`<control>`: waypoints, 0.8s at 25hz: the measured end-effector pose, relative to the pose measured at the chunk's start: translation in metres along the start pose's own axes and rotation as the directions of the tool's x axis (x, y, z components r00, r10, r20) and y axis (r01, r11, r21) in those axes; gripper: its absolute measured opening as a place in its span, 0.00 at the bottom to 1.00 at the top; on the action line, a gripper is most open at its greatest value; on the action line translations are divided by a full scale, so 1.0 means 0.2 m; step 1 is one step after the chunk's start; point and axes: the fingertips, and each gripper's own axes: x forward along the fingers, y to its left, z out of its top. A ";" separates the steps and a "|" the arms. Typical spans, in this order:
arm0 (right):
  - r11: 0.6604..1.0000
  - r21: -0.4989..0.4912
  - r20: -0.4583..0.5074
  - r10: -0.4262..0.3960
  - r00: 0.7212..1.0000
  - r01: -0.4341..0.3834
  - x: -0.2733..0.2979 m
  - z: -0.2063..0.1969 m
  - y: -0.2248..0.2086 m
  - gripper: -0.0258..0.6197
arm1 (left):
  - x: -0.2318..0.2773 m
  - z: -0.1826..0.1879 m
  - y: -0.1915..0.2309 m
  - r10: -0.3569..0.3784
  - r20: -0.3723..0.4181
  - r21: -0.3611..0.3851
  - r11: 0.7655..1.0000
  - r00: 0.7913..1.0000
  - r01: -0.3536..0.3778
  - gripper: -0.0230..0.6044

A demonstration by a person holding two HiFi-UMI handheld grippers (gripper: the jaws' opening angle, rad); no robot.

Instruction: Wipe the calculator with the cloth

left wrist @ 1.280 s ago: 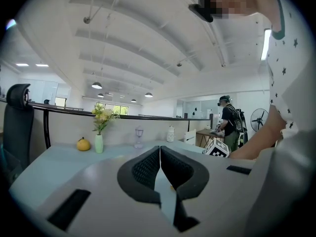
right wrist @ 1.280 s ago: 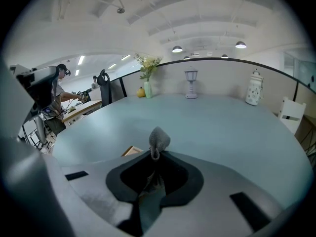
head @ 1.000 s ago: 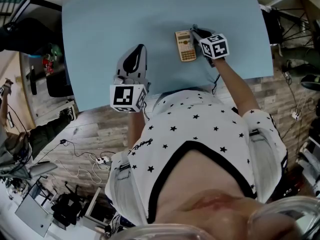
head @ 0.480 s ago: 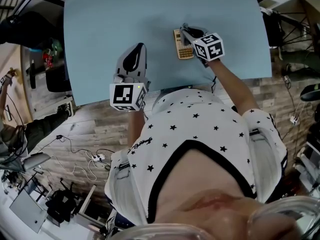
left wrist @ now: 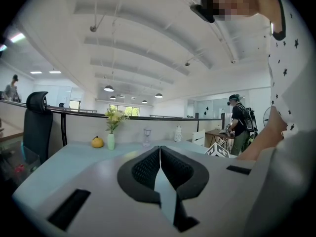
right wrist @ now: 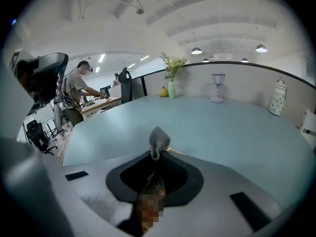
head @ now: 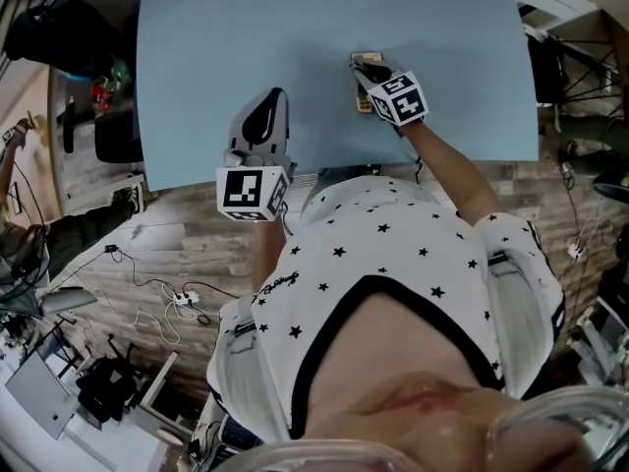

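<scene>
Right gripper [head: 368, 69], outstretched and pinching cloth [right wrist: 159, 138], has slid over calculator [head: 360, 102].

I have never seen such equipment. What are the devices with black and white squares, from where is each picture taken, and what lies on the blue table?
There is no robot: a person holds a two-jaw gripper in each hand, and the cubes with square markers belong to them. The head view comes from a camera on the person's head, looking down at the blue table. The two gripper views come from cameras riding on the grippers, looking along their jaws. The left gripper is shut and empty, at the table's near edge. The right gripper is shut on a grey cloth and sits over the calculator, which lies on the table.
</scene>
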 end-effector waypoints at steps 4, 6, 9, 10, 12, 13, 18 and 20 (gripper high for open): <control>1.000 0.003 0.002 -0.010 1.000 0.010 -0.01 -0.01 -0.02 0.11 | -0.02 -0.02 0.01 0.011 -0.007 -0.008 1.000 1.000 -0.011 0.08; 1.000 0.008 0.003 -0.019 1.000 0.019 -0.02 -0.01 -0.04 0.11 | -0.01 -0.01 0.00 0.008 -0.006 -0.005 1.000 1.000 -0.008 0.08; 0.999 0.023 0.007 -0.045 0.999 0.044 -0.06 -0.03 -0.10 0.11 | 0.00 0.00 0.00 0.000 -0.002 0.002 1.000 1.000 0.000 0.08; 0.998 0.030 0.007 -0.055 0.998 0.055 -0.07 -0.04 -0.13 0.11 | 0.01 0.00 -0.01 -0.004 -0.002 0.004 1.000 1.000 0.004 0.08; 0.996 0.044 0.004 -0.076 0.997 0.076 -0.11 -0.07 -0.17 0.11 | 0.02 0.00 -0.02 -0.013 -0.004 0.009 1.000 1.000 0.013 0.08; 0.995 0.052 0.003 -0.085 0.996 0.085 -0.12 -0.08 -0.19 0.11 | 0.03 0.01 -0.03 -0.019 -0.004 0.010 1.000 1.000 0.019 0.08; 0.988 0.096 -0.001 -0.124 0.992 0.123 -0.17 -0.13 -0.27 0.11 | 0.08 0.02 -0.06 -0.051 -0.004 0.018 0.999 0.999 0.051 0.08; 0.986 0.104 -0.004 -0.130 0.991 0.130 -0.18 -0.15 -0.28 0.11 | 0.09 0.02 -0.07 -0.056 -0.006 0.020 0.998 0.998 0.057 0.08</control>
